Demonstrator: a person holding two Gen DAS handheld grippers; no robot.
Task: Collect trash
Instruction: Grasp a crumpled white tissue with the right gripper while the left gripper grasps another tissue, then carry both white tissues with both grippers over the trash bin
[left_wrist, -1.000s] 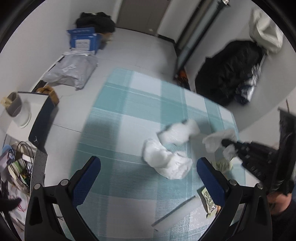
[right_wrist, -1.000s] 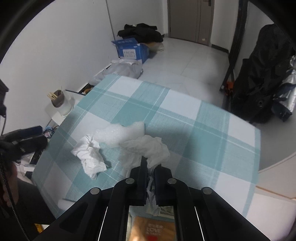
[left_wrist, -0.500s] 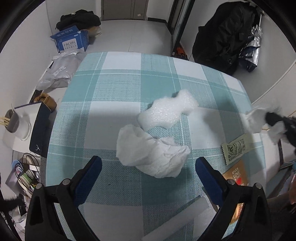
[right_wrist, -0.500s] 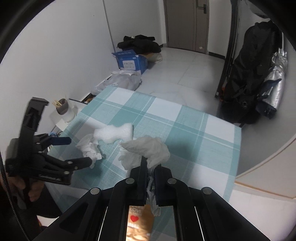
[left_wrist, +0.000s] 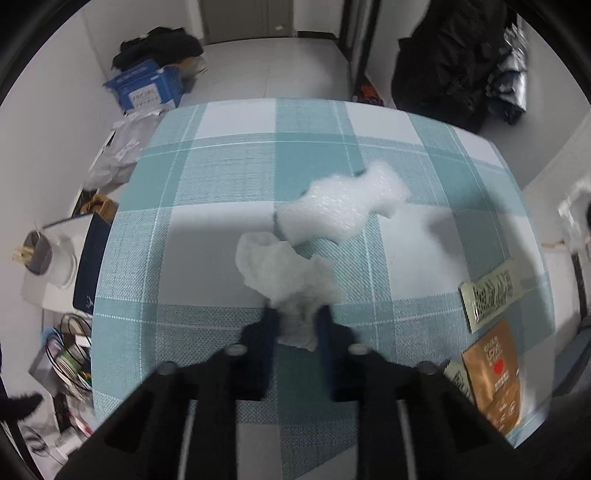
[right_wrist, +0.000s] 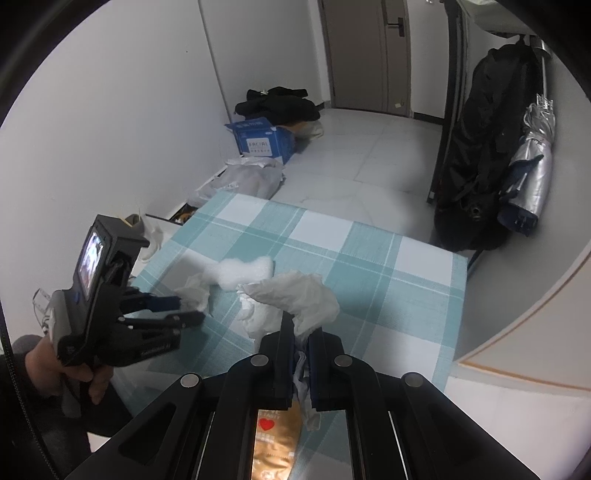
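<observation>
My left gripper is shut on a crumpled white tissue that lies on the teal checked tablecloth. It also shows in the right wrist view, pinching that tissue. My right gripper is shut on another crumpled white tissue and holds it above the table. A white bubble-wrap piece lies just beyond the left tissue; it also shows in the right wrist view.
A green wrapper and a brown snack packet lie at the table's right edge. A blue box, grey bags and black clothes sit on the floor. A black bag hangs at right.
My left gripper has closed from wide open onto the near tissue. My right gripper has lifted and pulled back with its tissue.
</observation>
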